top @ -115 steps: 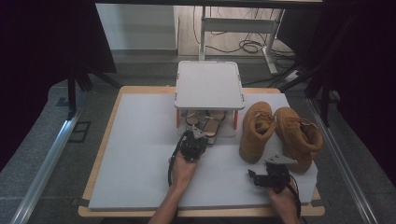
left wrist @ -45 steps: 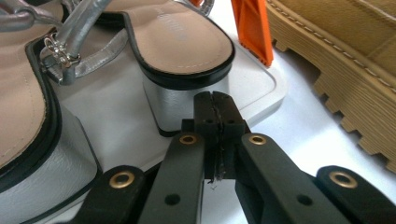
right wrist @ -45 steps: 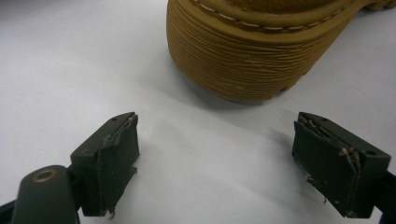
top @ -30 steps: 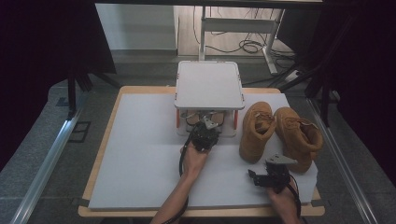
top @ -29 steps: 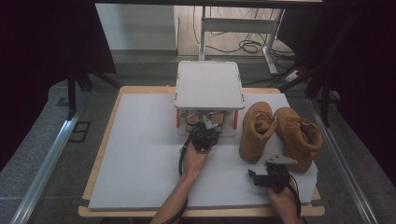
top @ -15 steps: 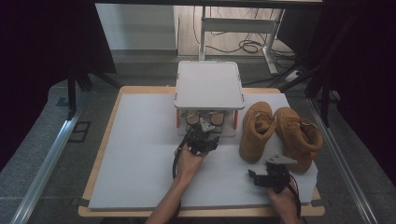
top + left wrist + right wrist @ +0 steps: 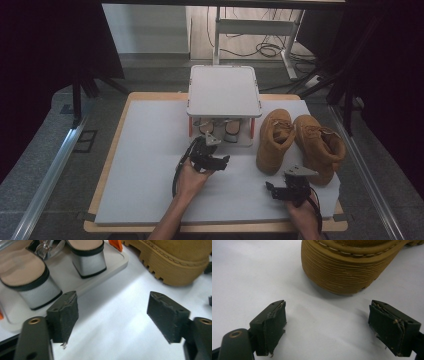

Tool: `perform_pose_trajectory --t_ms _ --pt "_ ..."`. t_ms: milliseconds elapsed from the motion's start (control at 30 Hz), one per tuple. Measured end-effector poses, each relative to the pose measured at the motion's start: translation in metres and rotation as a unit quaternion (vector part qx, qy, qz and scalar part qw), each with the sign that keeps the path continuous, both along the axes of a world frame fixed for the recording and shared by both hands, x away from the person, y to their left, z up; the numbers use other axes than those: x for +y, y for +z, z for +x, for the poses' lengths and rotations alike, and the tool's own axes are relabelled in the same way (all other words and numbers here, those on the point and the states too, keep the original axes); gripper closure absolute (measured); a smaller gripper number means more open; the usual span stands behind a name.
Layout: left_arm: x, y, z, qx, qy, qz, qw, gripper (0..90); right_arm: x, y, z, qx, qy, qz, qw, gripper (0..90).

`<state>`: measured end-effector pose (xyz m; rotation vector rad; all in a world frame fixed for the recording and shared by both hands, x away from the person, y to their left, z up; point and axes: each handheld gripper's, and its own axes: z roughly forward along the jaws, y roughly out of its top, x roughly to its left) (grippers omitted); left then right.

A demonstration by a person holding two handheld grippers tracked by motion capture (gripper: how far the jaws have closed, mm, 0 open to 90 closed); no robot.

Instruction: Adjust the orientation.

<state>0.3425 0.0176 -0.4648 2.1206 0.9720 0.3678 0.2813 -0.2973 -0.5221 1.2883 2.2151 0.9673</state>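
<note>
The left tongs (image 7: 210, 156) stand spread with nothing between the pads; their jaws have just been opening, and they hover just in front of the rack (image 7: 224, 90). The two sandals (image 7: 32, 277) sit side by side on the rack's lower tray, heels toward the tongs.

The coming move looks to turn on the boots. The right tongs (image 7: 290, 189), also spread and empty, hover over the worktop (image 7: 145, 150) just in front of the near boot (image 7: 274, 140). In the right gripper view its ribbed sole end (image 7: 344, 272) lies straight ahead, apart from the pads. The boot's long axis runs away from the person, roughly in line with those tongs. The far boot (image 7: 320, 146) lies beside it on the right, leaning outward. The right hand (image 7: 305, 217) is plainly the nearer one; the left would have to cross over.
</note>
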Motion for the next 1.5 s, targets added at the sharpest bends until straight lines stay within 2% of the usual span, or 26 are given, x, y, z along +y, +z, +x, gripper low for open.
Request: perform_pose_trajectory --t_ms 100,167,433,600,867,1167,1500 --pt "0.009 0.001 -0.006 0.004 -0.002 -0.007 1.0 22.4 0.0 0.0 0.0 0.0 0.0 0.0 1.0 14.8" --pt "0.016 0.001 -0.011 0.005 -0.01 -0.003 0.9999 19.7 0.0 0.0 0.0 0.0 0.0 -0.001 1.0 14.8" --pt "0.038 0.0 -0.027 -0.001 -0.012 0.002 0.9999 14.7 0.0 0.0 0.0 -0.001 0.0 -0.002 1.0 14.8" --pt "0.051 -0.003 -0.036 0.001 -0.013 -0.009 0.9999 13.3 0.0 0.0 0.0 -0.001 0.0 -0.001 1.0 14.7" --pt "0.071 -0.013 -0.049 0.01 -0.014 -0.006 0.9998 12.6 0.0 0.0 0.0 -0.001 -0.001 -0.001 1.0 14.7" --pt "0.092 -0.027 -0.062 0.011 0.006 0.01 0.9999 12.2 0.0 0.0 0.001 0.001 -0.001 -0.002 1.0 14.6" --pt "0.098 -0.049 -0.067 0.019 0.017 0.045 0.9987 12.3 0.001 0.001 0.001 0.004 -0.005 -0.002 1.0 14.1"
